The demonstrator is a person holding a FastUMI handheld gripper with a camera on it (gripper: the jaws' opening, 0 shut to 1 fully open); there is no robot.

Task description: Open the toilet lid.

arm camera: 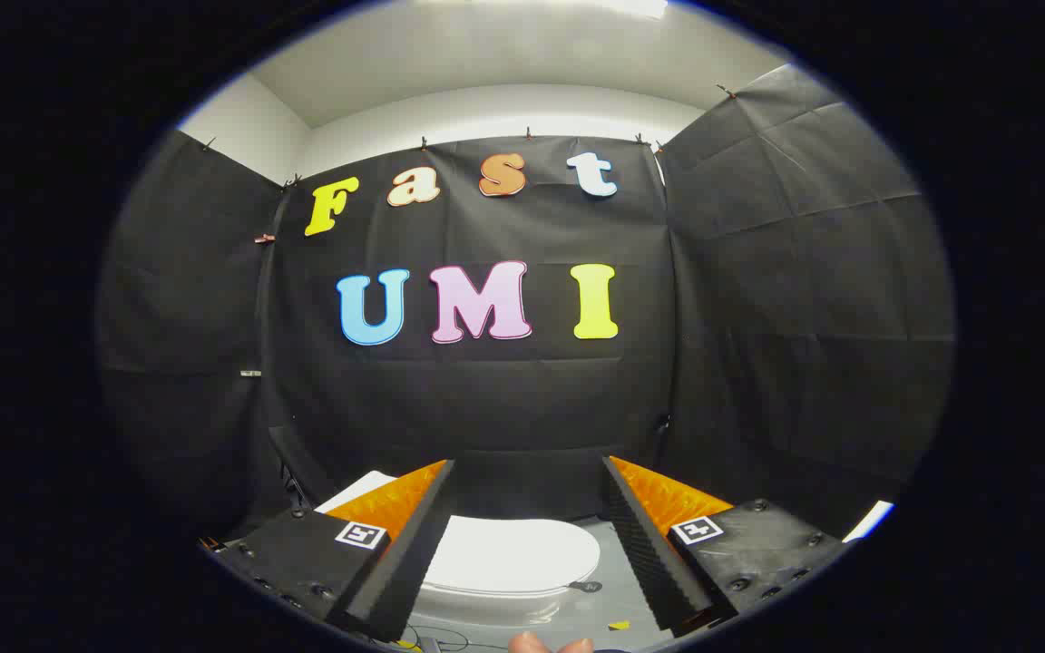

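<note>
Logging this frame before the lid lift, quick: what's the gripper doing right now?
Gripper: open, fingers spread wide and holding nothing; the closed toilet lid lies beyond and below them, untouched.

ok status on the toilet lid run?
Gripper open, fingers apart, holding nothing. Toilet lid down, closed, below and ahead between the fingers, not touched. Nothing seen between fingers and lid.

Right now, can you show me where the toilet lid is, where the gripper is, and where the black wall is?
toilet lid (509, 555): gripper view, middle of its closed white top.
gripper (527, 490): gripper view, open gap midway between its fingertips.
booth wall (486, 399): gripper view, bare cloth of the back panel.
</note>
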